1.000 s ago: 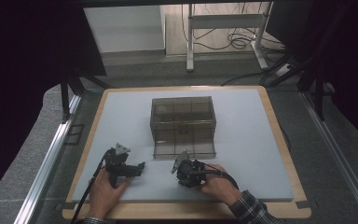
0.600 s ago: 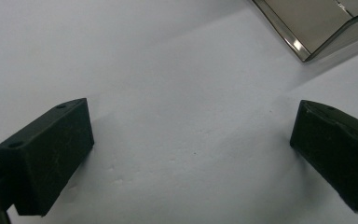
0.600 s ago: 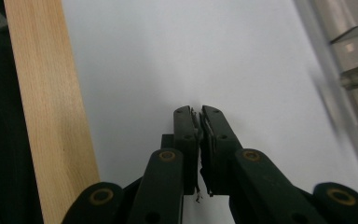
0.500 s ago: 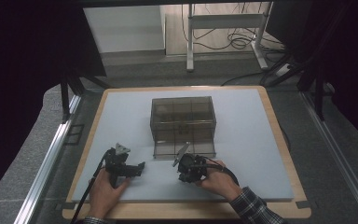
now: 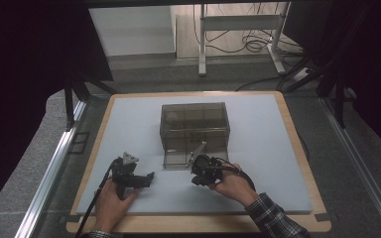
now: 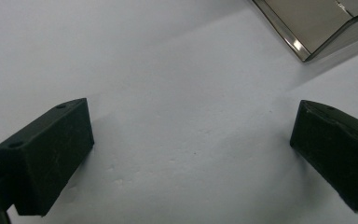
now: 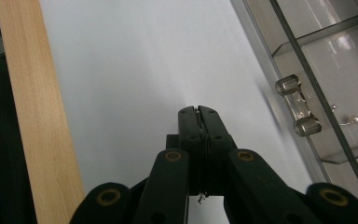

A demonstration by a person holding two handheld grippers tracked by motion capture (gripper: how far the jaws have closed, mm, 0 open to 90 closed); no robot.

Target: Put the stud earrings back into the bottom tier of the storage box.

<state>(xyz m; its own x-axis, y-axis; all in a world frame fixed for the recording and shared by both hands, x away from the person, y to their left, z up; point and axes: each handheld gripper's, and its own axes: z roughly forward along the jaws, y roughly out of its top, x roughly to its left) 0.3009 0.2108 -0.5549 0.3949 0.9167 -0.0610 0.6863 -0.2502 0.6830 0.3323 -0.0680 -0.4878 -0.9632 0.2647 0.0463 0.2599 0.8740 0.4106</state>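
While the left claw (image 5: 149,176) stays wide, the right claw (image 7: 199,112), pressed together and empty, has edged nearer the smoked box (image 5: 194,126).

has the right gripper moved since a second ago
Yes, slightly. In the high view the right gripper has crept away from the person, toward the smoky clear box, its jaws shut on nothing.

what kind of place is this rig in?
Likely a lab or data-collection bench: a wood-framed table with a white mat, a smoky clear plastic box as the prop, and loose cables under a desk behind.
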